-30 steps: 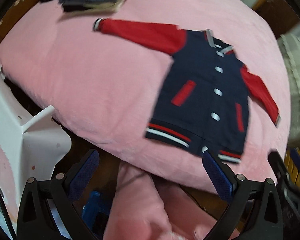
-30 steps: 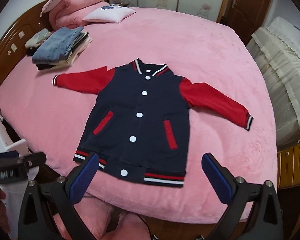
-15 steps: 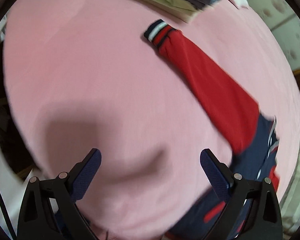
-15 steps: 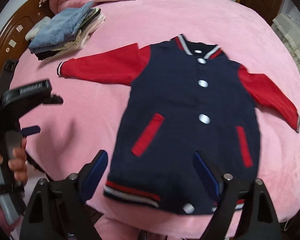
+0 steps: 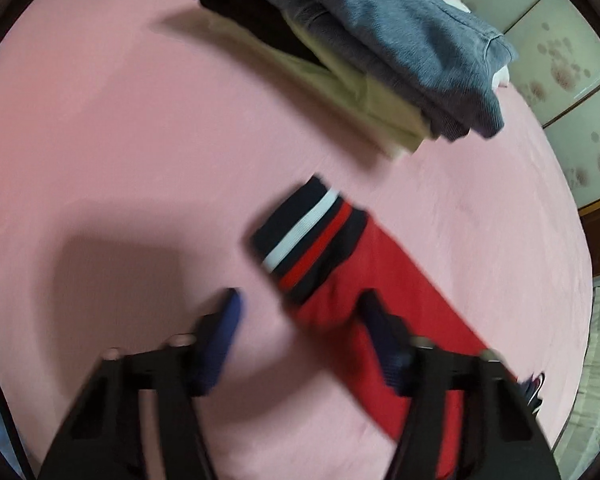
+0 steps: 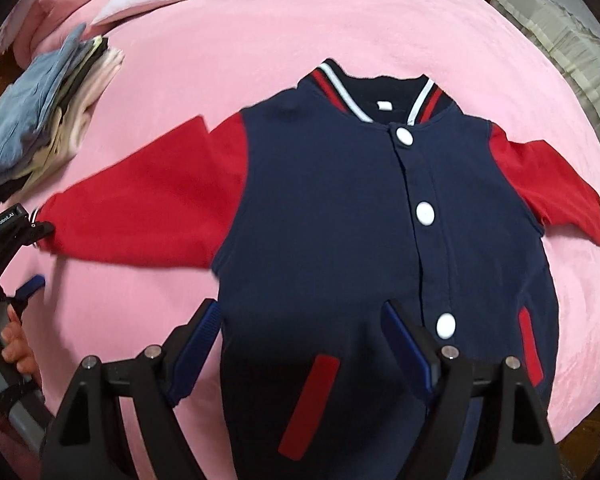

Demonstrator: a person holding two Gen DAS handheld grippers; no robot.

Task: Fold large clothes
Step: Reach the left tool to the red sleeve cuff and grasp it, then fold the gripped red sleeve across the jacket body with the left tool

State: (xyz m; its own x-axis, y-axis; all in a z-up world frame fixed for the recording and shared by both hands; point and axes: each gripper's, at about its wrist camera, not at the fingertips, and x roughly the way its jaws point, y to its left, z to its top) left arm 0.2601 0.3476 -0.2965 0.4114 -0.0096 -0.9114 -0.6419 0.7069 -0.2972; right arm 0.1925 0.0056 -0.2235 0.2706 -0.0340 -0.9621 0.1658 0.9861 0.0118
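The jacket [image 6: 340, 216] lies flat and face up on the pink bedspread [image 6: 260, 20], buttoned, collar away from the person and hem toward them. Both red sleeves are spread out to the sides. The sleeve [image 5: 400, 320] on the person's left runs long and slightly downhill from the shoulder out to its striped cuff [image 5: 308, 236], so its long axis points sideways across the bed, roughly at right angles to the button line.

That cuff end is what the coming move turns on, I'd judge. The left gripper [image 5: 300, 328] sits right over it, jaws apart — one finger on the bare bedspread beside the sleeve, the other over the red cloth just behind the cuff. The picture is smeared there, so whether the fingers already touch the fabric I cannot say. From there the sleeve would need carrying inward, along its own length, toward the navy body.

The right gripper [image 6: 300, 344] hangs over the lower front of the jacket near the left pocket, jaws also apart and holding nothing — well away from the far sleeve, which neither gripper is near.

Beyond the cuff sits a stack of folded clothes [image 5: 380, 52], close but not touching it.
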